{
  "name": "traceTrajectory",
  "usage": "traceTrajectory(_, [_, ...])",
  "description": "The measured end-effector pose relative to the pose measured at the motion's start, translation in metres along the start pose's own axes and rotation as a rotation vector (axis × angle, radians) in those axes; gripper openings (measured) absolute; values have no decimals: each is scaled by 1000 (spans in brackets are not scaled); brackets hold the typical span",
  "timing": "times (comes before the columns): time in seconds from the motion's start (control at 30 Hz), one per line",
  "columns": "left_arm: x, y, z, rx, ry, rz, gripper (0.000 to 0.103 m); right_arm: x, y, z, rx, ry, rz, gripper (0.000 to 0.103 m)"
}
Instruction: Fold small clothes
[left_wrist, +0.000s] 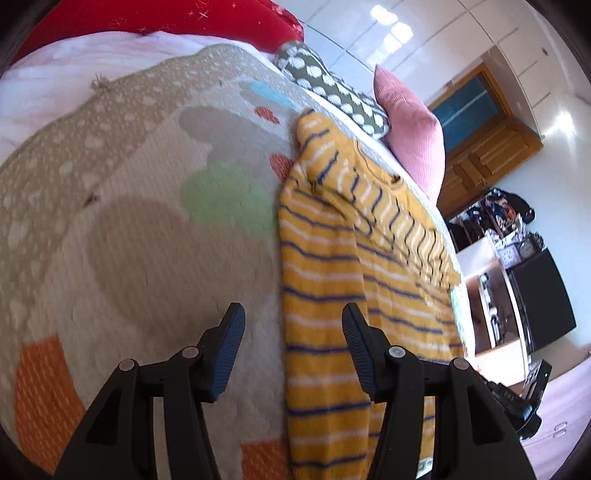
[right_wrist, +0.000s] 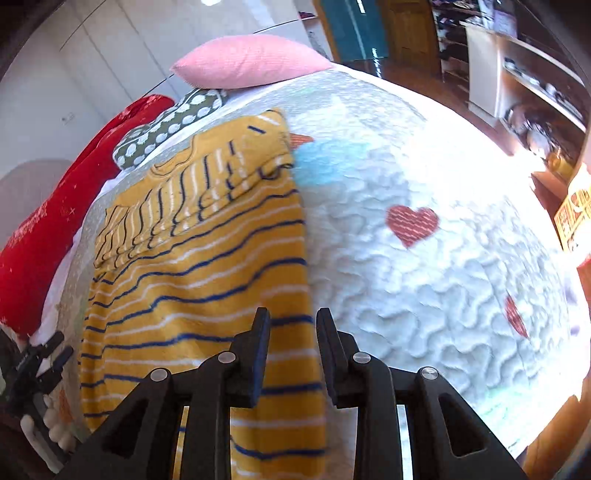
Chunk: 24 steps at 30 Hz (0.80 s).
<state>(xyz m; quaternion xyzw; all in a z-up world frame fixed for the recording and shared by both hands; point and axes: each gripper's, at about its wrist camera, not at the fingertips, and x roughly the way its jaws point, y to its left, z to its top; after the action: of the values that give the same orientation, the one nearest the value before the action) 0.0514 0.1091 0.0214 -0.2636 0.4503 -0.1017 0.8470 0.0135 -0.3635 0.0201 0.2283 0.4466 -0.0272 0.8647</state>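
**Both claws empty above a folded striped top**

The left gripper (left_wrist: 291, 332) hangs with its jaws set wide and nothing between the pads. Its left finger is over bare quilt and its right finger over the edge of the top (left_wrist: 332, 295), whose long folded edge runs up between them. No pad touches cloth.

The right gripper (right_wrist: 293, 332) has its jaws narrow but parted, also empty. The right edge of the top (right_wrist: 207, 277) passes under the gap, so the left finger lies over stripes and the right finger over white quilt.

The top is mustard yellow with blue and white stripes. It lies flat on the quilt (left_wrist: 147, 240), folded into a long narrow strip, with a sleeve (right_wrist: 177, 206) laid crosswise over its far end.

In the right wrist view the other gripper and a gloved hand (right_wrist: 48, 424) show at the lower left, just beside the top's left edge.

The quilt is pale and textured, with red hearts (right_wrist: 412, 223), orange patches and a green blob. Beyond the top's far end sit a dotted cushion (left_wrist: 332, 92), a pink cushion (right_wrist: 251, 61) and a red pillow (right_wrist: 51, 221). A wooden door (left_wrist: 480, 144) and cluttered shelves stand past the bed.
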Motion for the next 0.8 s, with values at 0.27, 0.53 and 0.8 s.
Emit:
traceTrajectory(0.27, [-7,-17,-60,25,130,-5,54,-9,-30,-39,49,-11,170,41])
traceTrajectory(0.53, [-1,-28,-83,31,143,-96,85,-16,-25,-72,-20,15,306,49])
traceTrajectory(0.8, [13,-67,-108,144,187,-13,72,-11,-6,-96,-66,-9,313,51])
